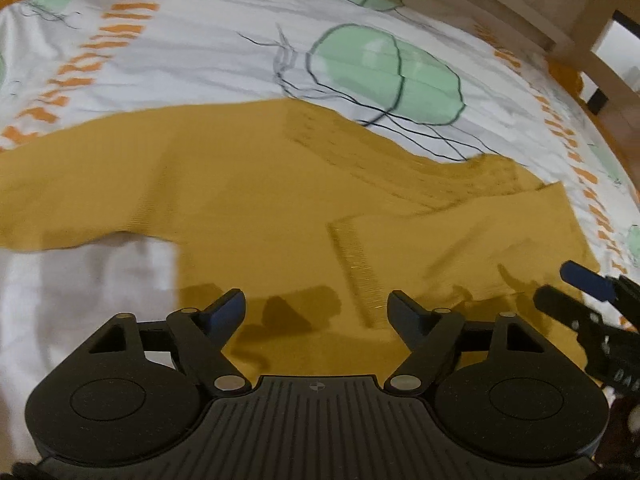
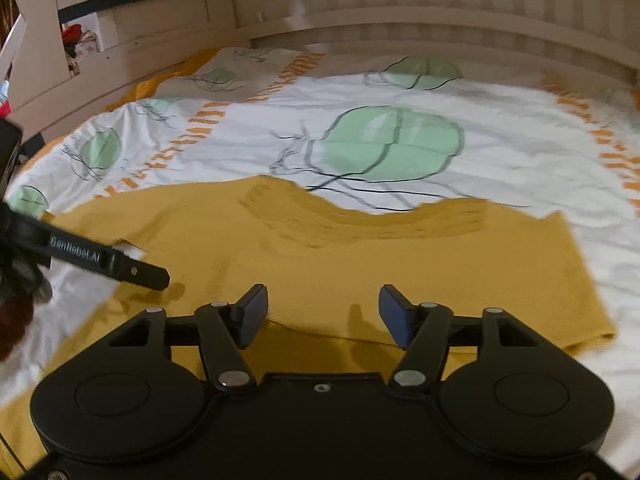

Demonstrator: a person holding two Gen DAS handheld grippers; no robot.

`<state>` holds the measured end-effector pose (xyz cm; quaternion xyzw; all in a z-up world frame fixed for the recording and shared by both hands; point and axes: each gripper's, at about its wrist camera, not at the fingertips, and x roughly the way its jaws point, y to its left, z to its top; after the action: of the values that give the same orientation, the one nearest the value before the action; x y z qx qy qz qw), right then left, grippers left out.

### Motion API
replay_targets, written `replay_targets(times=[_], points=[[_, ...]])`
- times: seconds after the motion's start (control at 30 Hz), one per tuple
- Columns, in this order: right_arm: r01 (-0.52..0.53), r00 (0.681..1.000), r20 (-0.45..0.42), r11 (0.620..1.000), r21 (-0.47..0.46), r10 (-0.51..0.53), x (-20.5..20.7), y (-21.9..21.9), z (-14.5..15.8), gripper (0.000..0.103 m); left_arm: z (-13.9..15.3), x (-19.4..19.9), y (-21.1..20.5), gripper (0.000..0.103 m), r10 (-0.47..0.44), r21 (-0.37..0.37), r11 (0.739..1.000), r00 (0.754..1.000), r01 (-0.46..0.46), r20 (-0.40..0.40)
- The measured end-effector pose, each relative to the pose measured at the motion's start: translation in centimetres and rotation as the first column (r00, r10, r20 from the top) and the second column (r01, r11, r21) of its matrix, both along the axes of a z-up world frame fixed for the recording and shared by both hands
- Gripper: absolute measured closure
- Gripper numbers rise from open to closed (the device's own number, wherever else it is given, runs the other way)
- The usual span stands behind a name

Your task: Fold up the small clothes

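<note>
On the bed (image 1: 200, 48), your yellow sweater (image 1: 248, 184) lies flat, stretching left to right. Both grippers, left (image 1: 316, 308) and right (image 2: 323, 312), hover above its near edge, jaws apart, empty.

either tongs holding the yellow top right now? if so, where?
Nothing held. Left tongs and right tongs both stand open above the yellow top, pads clear of the fabric.

Warm, dim indoor light; soft motion blur throughout; strong fisheye curving at the edges.
</note>
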<state>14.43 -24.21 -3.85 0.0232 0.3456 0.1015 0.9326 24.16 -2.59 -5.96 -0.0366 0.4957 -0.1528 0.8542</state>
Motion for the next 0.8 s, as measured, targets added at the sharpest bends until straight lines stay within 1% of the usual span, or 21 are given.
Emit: replay_targets(times=[0.03, 0.07, 0.1, 0.13, 0.2, 0.3, 0.43, 0.47, 0.53, 0.6, 0.67, 0.73, 0.8], points=[[0.004, 1.000, 0.008, 1.000, -0.017, -0.004, -0.3, -0.4, -0.1, 0.037, -0.2, 0.1, -0.5, 0.027, -0.003, -0.007, 1.000, 1.000, 0.003, -0.005], [0.008, 1.000, 0.020, 0.999, -0.038, -0.007, -0.6, -0.9, -0.3, 0.036, -0.4, 0.3, -1.0, 0.030, -0.008, -0.015, 1.000, 1.000, 0.008, -0.011], [0.011, 0.999, 0.030, 0.999, -0.052, -0.010, -0.9, -1.2, -0.4, 0.033, -0.6, 0.5, -1.5, 0.033, -0.014, -0.024, 1.000, 1.000, 0.013, -0.015], [0.016, 0.999, 0.044, 0.998, -0.064, -0.014, -1.2, -1.6, -0.5, 0.029, -0.9, 0.7, -1.9, 0.035, -0.019, -0.032, 0.999, 1.000, 0.019, -0.020], [0.030, 0.997, 0.066, 0.997, -0.065, -0.026, -1.7, -2.2, -0.7, 0.027, -1.4, 1.1, -2.7, 0.036, -0.027, -0.038, 0.999, 0.999, 0.026, -0.033], [0.049, 0.996, 0.070, 0.999, -0.011, -0.048, -1.7, -3.1, -1.0, 0.027, -2.0, 1.7, -3.6, 0.039, -0.031, -0.038, 0.999, 0.998, 0.029, -0.049], [0.069, 0.997, 0.025, 0.993, 0.094, -0.072, -0.9, -4.0, -1.1, 0.027, -2.6, 2.1, -4.2, 0.039, -0.030, -0.038, 0.999, 0.998, 0.028, -0.053], [0.071, 0.997, 0.024, 0.992, 0.108, -0.074, -0.7, -4.1, -0.8, 0.027, -2.6, 2.2, -4.4, 0.043, -0.030, -0.040, 0.999, 0.998, 0.028, -0.047], [0.074, 0.996, 0.040, 0.992, 0.107, -0.079, -0.7, -4.1, -0.4, 0.025, -2.6, 2.3, -4.5, 0.057, -0.016, -0.051, 0.999, 0.999, 0.015, -0.033], [0.079, 0.995, 0.055, 0.992, 0.095, -0.085, -0.8, -4.1, -0.2, 0.023, -2.6, 2.4, -4.6, 0.088, 0.011, -0.051, 0.999, 1.000, -0.012, -0.026], [0.080, 0.995, 0.049, 0.993, 0.092, -0.085, -1.0, -4.0, -0.4, 0.023, -2.3, 2.4, -4.6, 0.100, 0.017, -0.052, 0.998, 1.000, -0.017, -0.009], [0.075, 0.996, 0.031, 0.993, 0.093, -0.079, -1.0, -3.8, -0.7, 0.023, -1.4, 2.2, -4.8, 0.100, 0.005, -0.043, 0.999, 1.000, -0.004, 0.025], [0.063, 0.998, 0.014, 0.994, 0.091, -0.064, -0.9, -3.4, -1.2, 0.023, 0.2, 1.8, -4.9, 0.100, -0.008, -0.011, 1.000, 0.995, 0.009, 0.096]])
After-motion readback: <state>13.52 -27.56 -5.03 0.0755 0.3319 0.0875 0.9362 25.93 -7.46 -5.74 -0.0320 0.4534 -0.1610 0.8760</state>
